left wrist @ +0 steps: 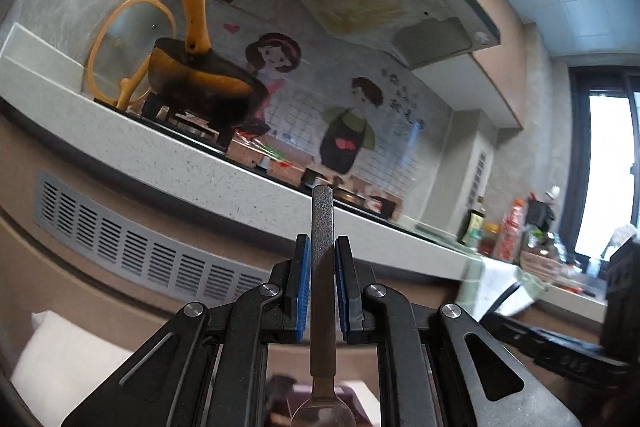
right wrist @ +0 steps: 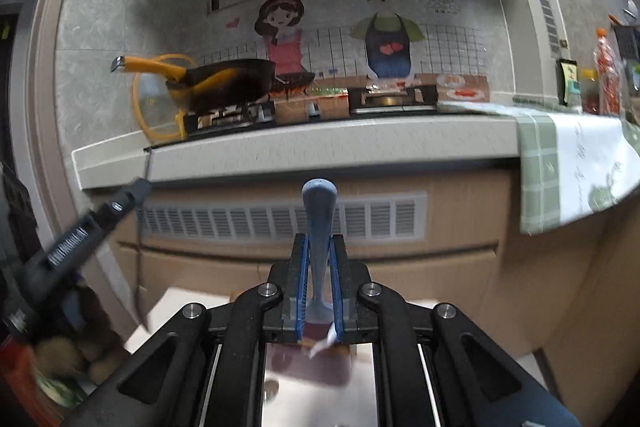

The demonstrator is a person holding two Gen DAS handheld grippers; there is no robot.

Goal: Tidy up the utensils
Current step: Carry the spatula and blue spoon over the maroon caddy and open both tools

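My left gripper (left wrist: 322, 247) is shut on a metal spoon (left wrist: 322, 227). Its grey textured handle sticks out forward past the blue pads, and its bowl shows low down behind the jaws. My right gripper (right wrist: 319, 247) is shut on a blue-handled utensil (right wrist: 319, 203). The rounded handle end points forward; its working end is hidden behind the jaws. Both grippers are held up in front of the kitchen counter (right wrist: 296, 151). The left gripper's dark body (right wrist: 84, 227) shows at the left edge of the right wrist view.
An orange-handled frying pan (right wrist: 228, 79) sits on the gas stove (right wrist: 236, 117) with a glass lid (right wrist: 158, 99) leaning behind it. A green checked cloth (right wrist: 568, 167) hangs over the counter's right end, with bottles (right wrist: 606, 75) behind it. A vent grille (right wrist: 280, 217) lines the cabinet front below.
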